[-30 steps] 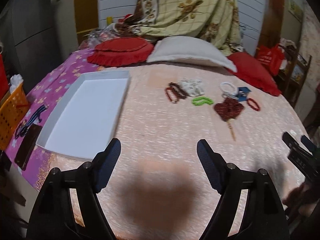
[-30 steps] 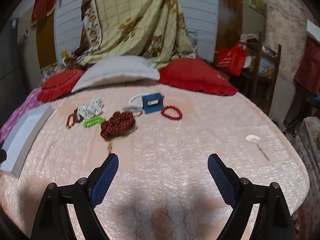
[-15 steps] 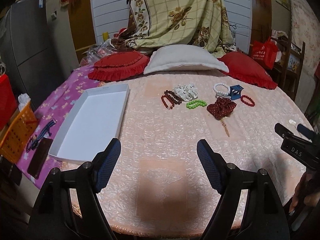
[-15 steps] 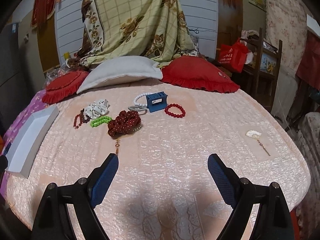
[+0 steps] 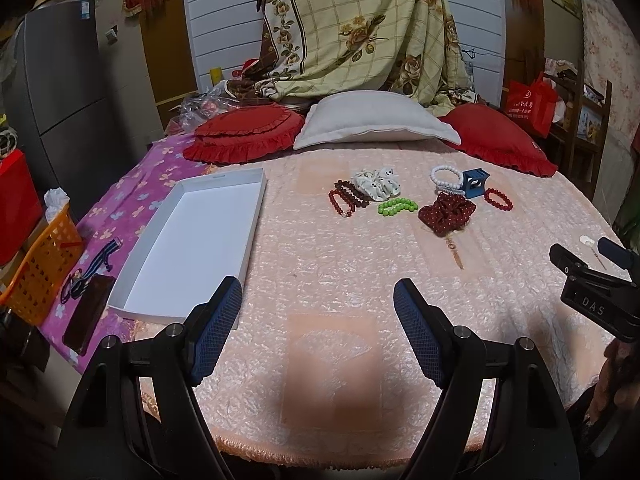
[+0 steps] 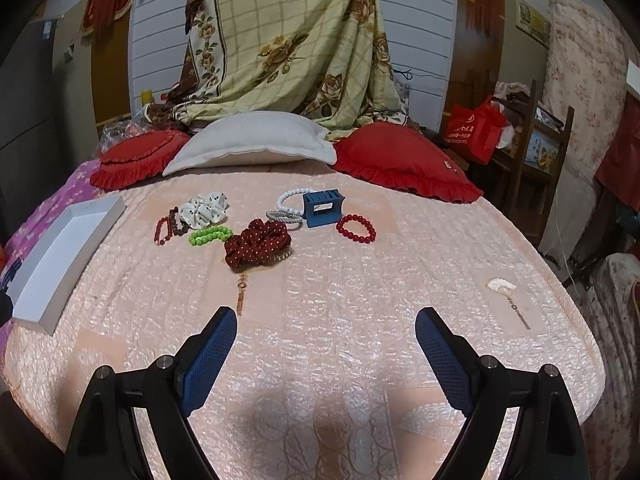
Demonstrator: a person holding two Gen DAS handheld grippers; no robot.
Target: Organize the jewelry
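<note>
Both tongs, left (image 5: 318, 316) and right (image 6: 326, 346), spread and empty above the bed (image 6: 360, 300); bracelets (image 6: 356, 229) clustered far from the white tray (image 5: 192, 240), awaiting sorting

Left gripper (image 5: 318, 330): black angular plastic frame, two fingers (image 5: 216, 330) faced with blue cross-hatched pads. A silver screw head is set at each finger base, another further out on each arm. Right gripper (image 6: 326, 362): same build, black frame, blue textured pads, silver screws in matching spots. Seen from the left wrist view, its black side is marked "DAS" in pale letters, with a small round fastener above.
</note>
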